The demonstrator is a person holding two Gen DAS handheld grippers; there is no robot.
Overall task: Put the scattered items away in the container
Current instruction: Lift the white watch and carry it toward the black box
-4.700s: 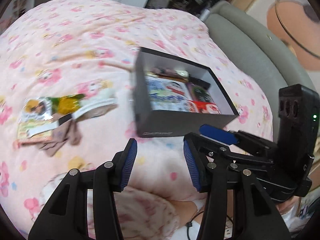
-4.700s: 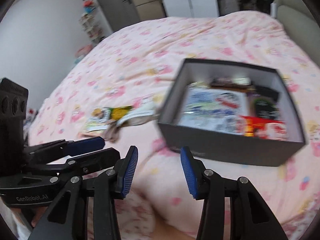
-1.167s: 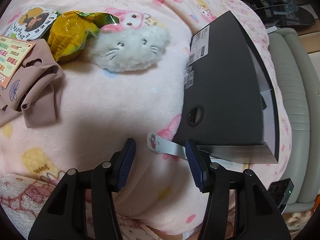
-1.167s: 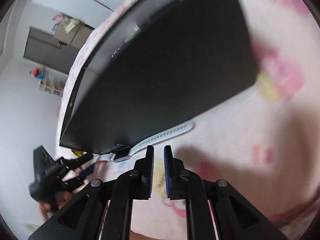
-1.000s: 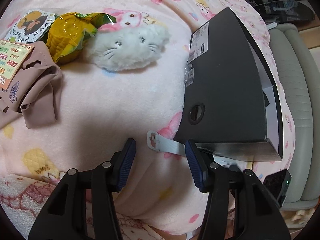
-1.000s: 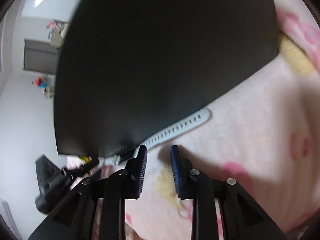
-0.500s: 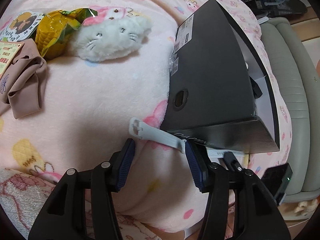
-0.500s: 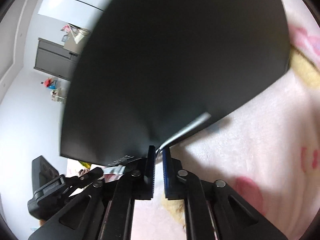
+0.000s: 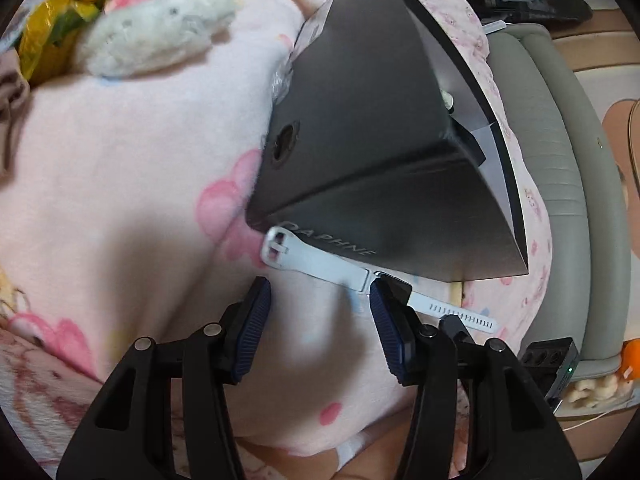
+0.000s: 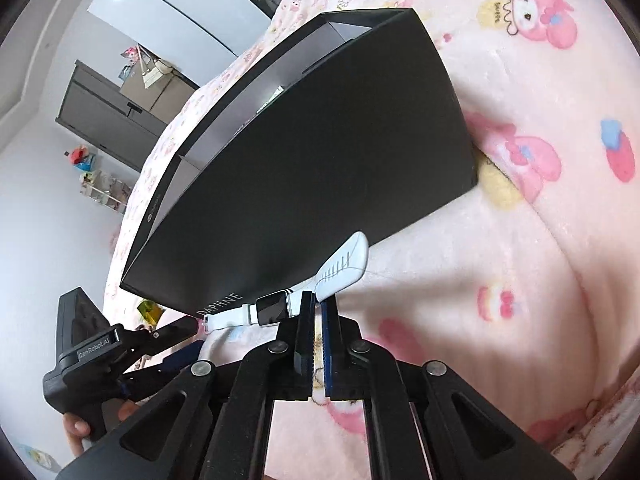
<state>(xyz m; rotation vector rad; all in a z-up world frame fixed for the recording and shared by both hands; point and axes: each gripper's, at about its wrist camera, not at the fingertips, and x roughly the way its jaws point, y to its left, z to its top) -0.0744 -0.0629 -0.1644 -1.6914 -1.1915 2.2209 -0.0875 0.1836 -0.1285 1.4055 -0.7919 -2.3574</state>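
Observation:
A white smartwatch (image 9: 316, 262) with a black face lies along the near bottom edge of the black box (image 9: 372, 148) on the pink blanket. My right gripper (image 10: 317, 300) is shut on the watch strap (image 10: 344, 266) just right of the watch face (image 10: 273, 307) and holds it slightly raised beside the box (image 10: 320, 184). My left gripper (image 9: 320, 312) is open just below the watch, holding nothing. A white plush cat (image 9: 156, 36), a yellow-green snack bag (image 9: 52, 36) and a brown cloth (image 9: 10, 92) lie to the far left of the box.
A grey padded headboard (image 9: 560, 160) runs behind the box on the right. The pink cartoon blanket (image 10: 540, 240) covers the bed around the box. A cabinet and shelf (image 10: 116, 108) stand by the far wall.
My right gripper opened, then shut on the watch strap and drew the watch out from under the box edge. My left gripper drifted closer to the box corner.

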